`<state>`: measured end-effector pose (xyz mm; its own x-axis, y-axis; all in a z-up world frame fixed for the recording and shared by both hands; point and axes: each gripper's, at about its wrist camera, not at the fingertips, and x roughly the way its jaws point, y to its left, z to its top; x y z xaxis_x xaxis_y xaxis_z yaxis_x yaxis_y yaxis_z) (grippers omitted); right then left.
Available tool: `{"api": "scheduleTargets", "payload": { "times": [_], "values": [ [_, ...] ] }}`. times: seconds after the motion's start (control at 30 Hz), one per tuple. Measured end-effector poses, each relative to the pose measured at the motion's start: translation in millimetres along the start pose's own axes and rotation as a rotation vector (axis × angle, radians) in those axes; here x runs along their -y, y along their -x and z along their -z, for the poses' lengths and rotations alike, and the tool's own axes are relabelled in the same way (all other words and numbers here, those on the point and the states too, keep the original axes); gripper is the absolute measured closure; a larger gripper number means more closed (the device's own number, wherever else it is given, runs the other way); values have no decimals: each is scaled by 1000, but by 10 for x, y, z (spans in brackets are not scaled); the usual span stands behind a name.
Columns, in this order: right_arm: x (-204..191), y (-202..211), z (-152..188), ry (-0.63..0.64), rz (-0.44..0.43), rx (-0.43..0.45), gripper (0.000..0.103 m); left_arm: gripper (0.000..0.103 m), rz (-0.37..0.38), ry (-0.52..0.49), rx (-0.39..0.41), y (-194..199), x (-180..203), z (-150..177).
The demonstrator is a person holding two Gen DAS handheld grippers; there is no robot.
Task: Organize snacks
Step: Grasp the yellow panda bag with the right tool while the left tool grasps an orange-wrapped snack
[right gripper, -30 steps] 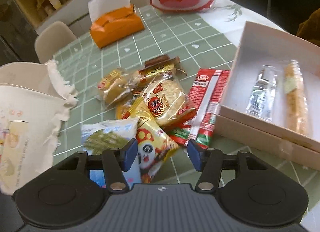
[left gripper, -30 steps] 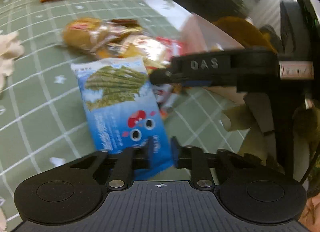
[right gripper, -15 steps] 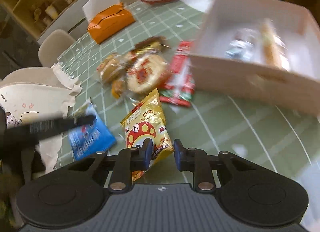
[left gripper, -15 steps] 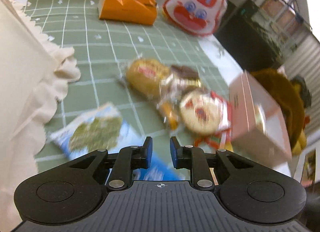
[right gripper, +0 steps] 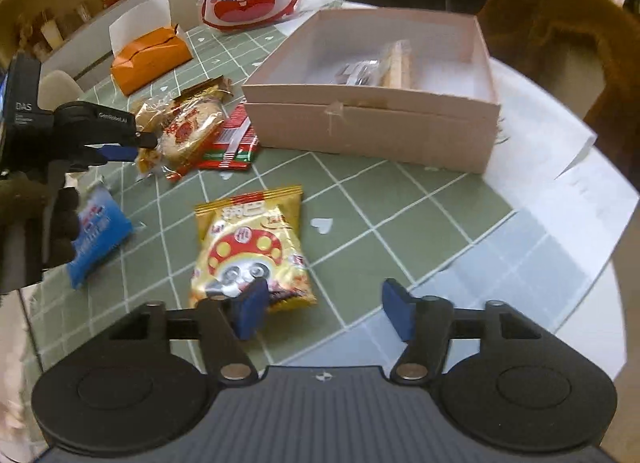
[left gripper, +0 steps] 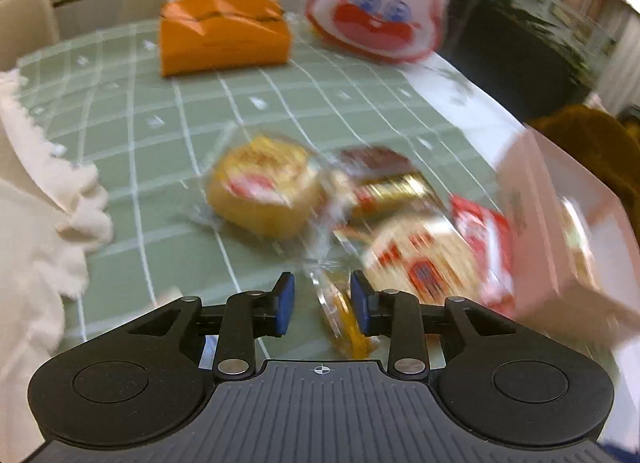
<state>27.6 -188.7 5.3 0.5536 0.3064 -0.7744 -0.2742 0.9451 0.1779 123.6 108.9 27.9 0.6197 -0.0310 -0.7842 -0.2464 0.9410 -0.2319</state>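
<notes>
Snacks lie on my green checked cloth (right gripper: 360, 199). Farthest left, the blue packet (right gripper: 98, 235) rests flat. My left gripper (left gripper: 322, 297) is opening, a yellow-wrapped snack (left gripper: 344, 315) between its pads, untouched as far as I see. Yellow mushroom bag (right gripper: 250, 245) lies before my right gripper (right gripper: 320, 311), jaws opening, empty. Pink box (right gripper: 372, 131) sits rightmost.
</notes>
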Motion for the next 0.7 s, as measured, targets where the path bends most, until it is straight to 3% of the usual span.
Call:
{"api": "scheduleTargets", "payload": {
  "times": [0.17, 0.33, 0.43, 0.53, 0.7],
  "values": [
    [39, -41, -25, -52, -23, -11, 37, 77, 121, -73, 1, 190, 0, 371],
    [-90, -55, -50, -28, -38, -5, 34, 77, 263, -63, -39, 354, 3, 637],
    [-216, -63, -58, 8, -58, -5, 34, 75, 263, -118, -45, 465, 87, 756],
    [-328, -116, -76, 28, -76, -10, 30, 74, 214, -189, -50, 485, 197, 796],
    [-413, -292, -115, 28, -83, -29, 27, 74, 168, -204, -45, 401, 287, 729]
  ]
}}
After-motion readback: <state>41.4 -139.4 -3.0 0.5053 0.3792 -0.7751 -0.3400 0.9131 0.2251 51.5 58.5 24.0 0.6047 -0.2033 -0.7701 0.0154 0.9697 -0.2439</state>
